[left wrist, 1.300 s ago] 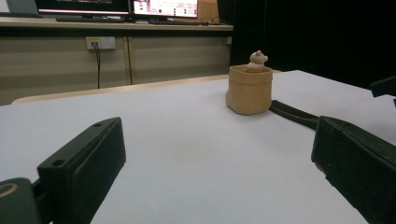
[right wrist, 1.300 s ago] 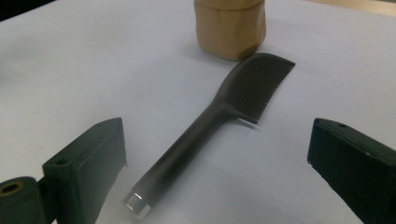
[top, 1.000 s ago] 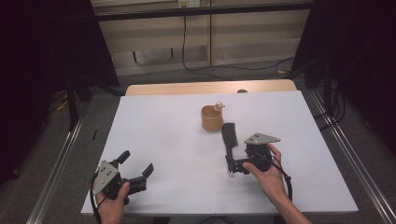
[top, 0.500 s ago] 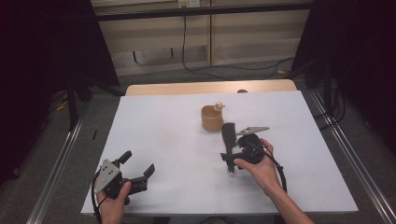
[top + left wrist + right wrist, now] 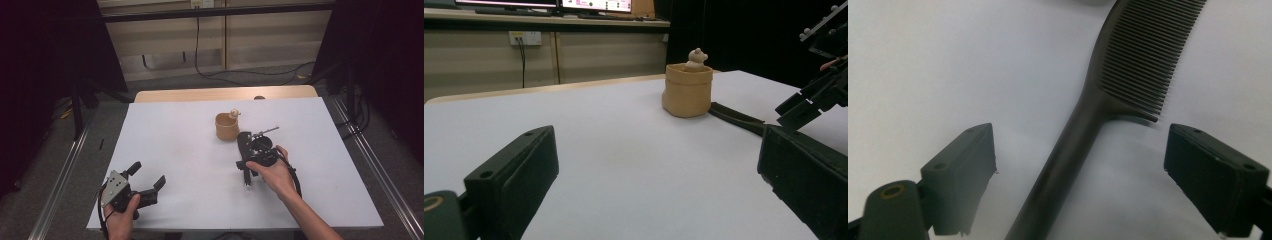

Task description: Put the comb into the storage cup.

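Right hand-held gripper [image 5: 1080, 165] over comb [image 5: 1128, 70] on counter [image 5: 175, 145], jaws just closing, wide apart, handle between, untouched. Left hand-held gripper [image 5: 148, 177] resting, wide open.

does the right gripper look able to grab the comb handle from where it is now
Probably yes. The right gripper hangs over the black comb with its jaws apart on either side of the handle; they have just been closing. Bare white table lies around it, nothing between.

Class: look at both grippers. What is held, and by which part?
Nothing. The right gripper straddles the comb handle, jaws just closing, not touching. The left gripper is open.
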`<state>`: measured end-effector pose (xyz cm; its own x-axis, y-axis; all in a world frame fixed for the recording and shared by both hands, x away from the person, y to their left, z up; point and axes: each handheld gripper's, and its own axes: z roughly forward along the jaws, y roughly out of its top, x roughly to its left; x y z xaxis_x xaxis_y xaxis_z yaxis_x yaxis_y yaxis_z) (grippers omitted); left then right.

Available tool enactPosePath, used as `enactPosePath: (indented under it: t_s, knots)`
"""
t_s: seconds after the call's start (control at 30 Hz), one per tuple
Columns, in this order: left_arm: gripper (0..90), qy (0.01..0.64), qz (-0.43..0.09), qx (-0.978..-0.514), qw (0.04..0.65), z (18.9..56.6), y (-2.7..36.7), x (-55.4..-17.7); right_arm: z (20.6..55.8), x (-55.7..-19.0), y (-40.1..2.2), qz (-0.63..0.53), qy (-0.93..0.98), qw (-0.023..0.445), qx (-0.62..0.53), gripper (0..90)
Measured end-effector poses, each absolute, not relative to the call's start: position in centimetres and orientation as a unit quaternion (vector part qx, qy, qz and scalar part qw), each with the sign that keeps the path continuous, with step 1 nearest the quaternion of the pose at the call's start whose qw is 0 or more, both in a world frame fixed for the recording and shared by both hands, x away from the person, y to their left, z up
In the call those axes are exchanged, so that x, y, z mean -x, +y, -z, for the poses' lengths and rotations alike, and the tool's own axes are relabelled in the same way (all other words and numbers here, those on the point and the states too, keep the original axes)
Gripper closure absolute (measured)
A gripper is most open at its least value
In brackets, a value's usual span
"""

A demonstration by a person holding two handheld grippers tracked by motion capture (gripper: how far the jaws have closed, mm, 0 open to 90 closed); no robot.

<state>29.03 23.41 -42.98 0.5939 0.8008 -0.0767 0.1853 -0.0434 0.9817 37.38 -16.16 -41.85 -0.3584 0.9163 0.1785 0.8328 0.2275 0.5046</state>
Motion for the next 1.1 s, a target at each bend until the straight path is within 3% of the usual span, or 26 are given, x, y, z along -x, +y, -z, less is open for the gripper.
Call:
enactPosePath:
  t_s: [0.13, 0.77, 1.1]
  knots:
    - [3.2, 0.367, -0.262, -0.673, 0.587, 43.0, 23.4, -29.0, 41.8, -37.7, -15.8, -0.257, 0.780, 0.066, -0.566, 14.9]
    - [3.1, 0.368, -0.259, -0.671, 0.589, 43.0, 23.4, -29.0, 41.8, -38.9, -15.2, -0.211, 0.767, 0.019, -0.606, 40.3]
    - [3.1, 0.366, -0.260, -0.673, 0.588, 43.0, 23.4, -29.1, 41.4, -39.6, -14.4, -0.182, 0.754, 0.035, -0.630, 48.5]
